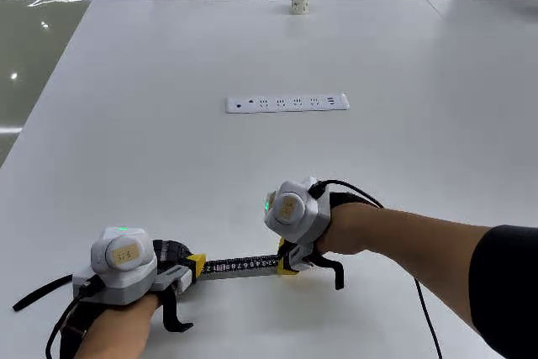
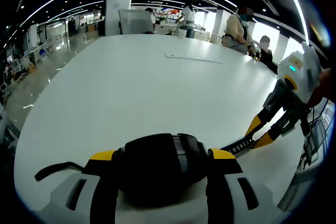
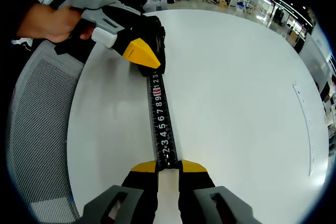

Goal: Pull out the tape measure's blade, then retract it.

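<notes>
Head view: on the person's side of the power strip [image 1: 287, 103], the left gripper [image 1: 192, 267] clamps the tape measure's case [image 1: 171, 251]; the blade [image 1: 242, 266] runs rightward to the right gripper [image 1: 286, 265]. Left gripper view: the black case sits squeezed between the yellow-tipped jaws. Right gripper view: the jaws are pressed together on the blade's tip; the power strip lies well off to the right.

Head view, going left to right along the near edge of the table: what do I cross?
left gripper, shut on the tape measure case → blade, pulled out → right gripper, shut on the blade's end.
</notes>
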